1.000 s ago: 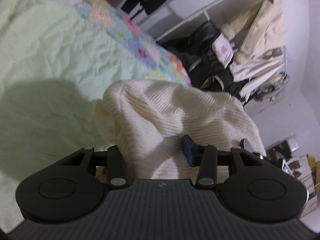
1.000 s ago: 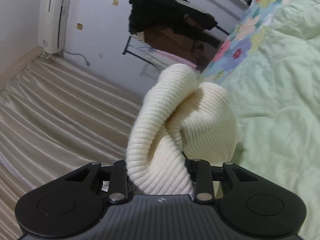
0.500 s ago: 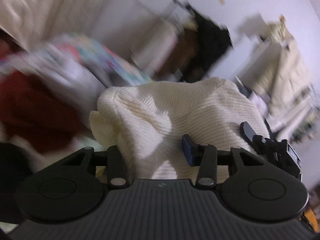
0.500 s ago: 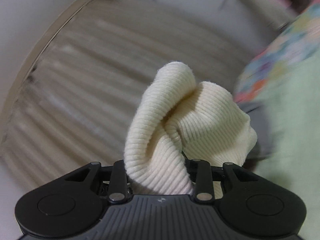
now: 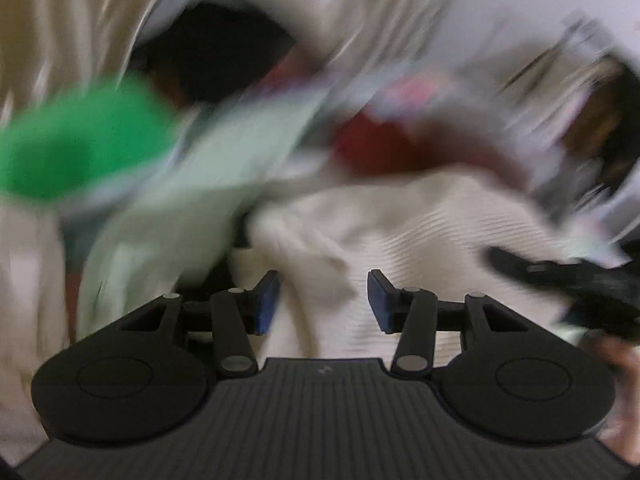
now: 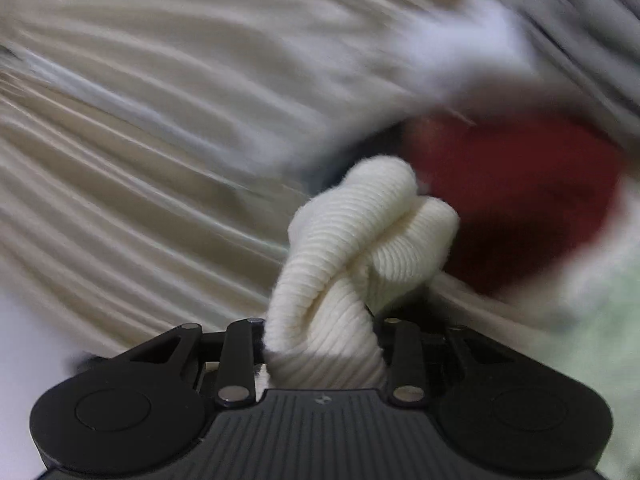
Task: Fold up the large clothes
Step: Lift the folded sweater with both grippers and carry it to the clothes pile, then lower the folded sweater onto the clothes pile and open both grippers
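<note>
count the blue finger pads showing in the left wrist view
2 blue pads, both on the left gripper: one on its left finger, one on its right finger, with the cream sweater between them. The view is blurred, but none seems hidden.

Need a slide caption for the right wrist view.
Right gripper, jaws opening, bunched cream knit between them; curtain blurred behind.

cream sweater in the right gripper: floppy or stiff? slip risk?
Likely floppy: the cream sweater bunches into soft twisted rolls between the right gripper fingers. Probably bulky but light, given its thick ribbed knit. The jaws are opening, so it may slide out.
</note>
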The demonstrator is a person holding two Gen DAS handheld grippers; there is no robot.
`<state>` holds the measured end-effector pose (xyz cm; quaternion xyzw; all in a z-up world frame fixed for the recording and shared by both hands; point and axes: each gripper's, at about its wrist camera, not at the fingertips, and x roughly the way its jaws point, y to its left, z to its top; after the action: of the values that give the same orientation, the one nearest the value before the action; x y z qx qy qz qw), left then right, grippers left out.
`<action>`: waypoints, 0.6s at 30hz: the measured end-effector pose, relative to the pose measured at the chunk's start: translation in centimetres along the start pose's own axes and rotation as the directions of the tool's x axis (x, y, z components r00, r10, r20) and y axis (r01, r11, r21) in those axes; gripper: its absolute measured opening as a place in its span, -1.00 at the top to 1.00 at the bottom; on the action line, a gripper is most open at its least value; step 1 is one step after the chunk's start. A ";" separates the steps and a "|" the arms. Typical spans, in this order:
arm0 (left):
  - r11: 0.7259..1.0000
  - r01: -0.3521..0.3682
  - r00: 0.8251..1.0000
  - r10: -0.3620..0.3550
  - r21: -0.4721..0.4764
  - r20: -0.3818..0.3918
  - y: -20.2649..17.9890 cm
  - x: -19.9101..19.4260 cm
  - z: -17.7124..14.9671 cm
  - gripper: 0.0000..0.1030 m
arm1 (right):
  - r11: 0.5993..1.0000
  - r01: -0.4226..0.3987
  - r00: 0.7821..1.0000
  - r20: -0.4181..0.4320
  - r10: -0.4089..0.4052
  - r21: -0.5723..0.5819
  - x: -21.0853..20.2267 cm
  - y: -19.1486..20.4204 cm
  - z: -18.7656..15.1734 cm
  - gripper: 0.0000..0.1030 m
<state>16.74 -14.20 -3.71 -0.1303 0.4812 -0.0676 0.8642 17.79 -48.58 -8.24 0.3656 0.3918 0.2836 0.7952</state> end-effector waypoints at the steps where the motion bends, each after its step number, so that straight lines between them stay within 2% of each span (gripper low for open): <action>1: 0.999 -0.044 0.997 0.043 -0.024 -0.057 1.4 2.3 -1.0 0.10 | 0.998 0.066 0.998 -0.013 -0.067 -0.019 0.2 -0.6 -0.9 0.23; 2: 0.997 -0.056 0.995 0.051 -0.055 -0.086 2.7 3.8 -1.9 0.05 | 0.994 0.106 0.994 -0.015 -0.107 -0.029 0.0 -0.9 -1.8 0.14; 4: 0.995 -0.011 0.998 0.005 -0.097 -0.057 4.0 3.5 -2.5 0.04 | 0.991 0.129 0.991 -0.014 -0.129 -0.034 -1.3 -1.1 -2.6 0.02; 7: 0.994 0.013 1.000 -0.016 -0.107 -0.023 4.0 2.3 -2.0 0.07 | 0.974 0.204 0.979 0.030 -0.202 -0.098 -3.8 -0.3 -2.4 -0.10; 8: 0.995 0.023 1.000 -0.024 -0.102 -0.009 3.8 1.8 -1.8 0.08 | 0.954 0.268 0.963 0.082 -0.258 -0.136 -5.0 0.6 -2.7 -0.13; 10: 0.996 0.044 0.999 -0.042 -0.079 0.020 3.3 0.7 -1.8 0.02 | 0.923 0.341 0.936 0.153 -0.317 -0.179 -6.4 2.1 -3.1 -0.15; 11: 0.997 0.058 0.997 -0.056 -0.056 0.046 2.7 -0.2 -1.8 -0.05 | 0.894 0.391 0.914 0.211 -0.348 -0.218 -7.4 3.5 -3.4 -0.15; 13: 0.997 0.082 0.993 -0.080 -0.011 0.089 1.5 -1.4 -1.8 -0.23 | 0.847 0.446 0.885 0.288 -0.367 -0.291 -7.9 5.7 -3.4 -0.15; 15: 0.995 0.092 0.991 -0.095 0.032 0.099 0.1 -0.8 -1.6 -0.32 | 0.818 0.451 0.881 0.328 -0.342 -0.358 -8.7 7.1 -4.6 -0.13; 18: 0.992 0.119 0.987 -0.123 0.048 0.102 -1.0 1.1 -1.5 -0.32 | 0.810 0.401 0.904 0.326 -0.276 -0.427 -8.9 8.7 -6.2 -0.05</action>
<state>16.09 -15.69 -5.03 -0.1444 0.4251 -0.1233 0.8850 6.47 -47.94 -0.23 0.1109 0.2645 0.1770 0.9415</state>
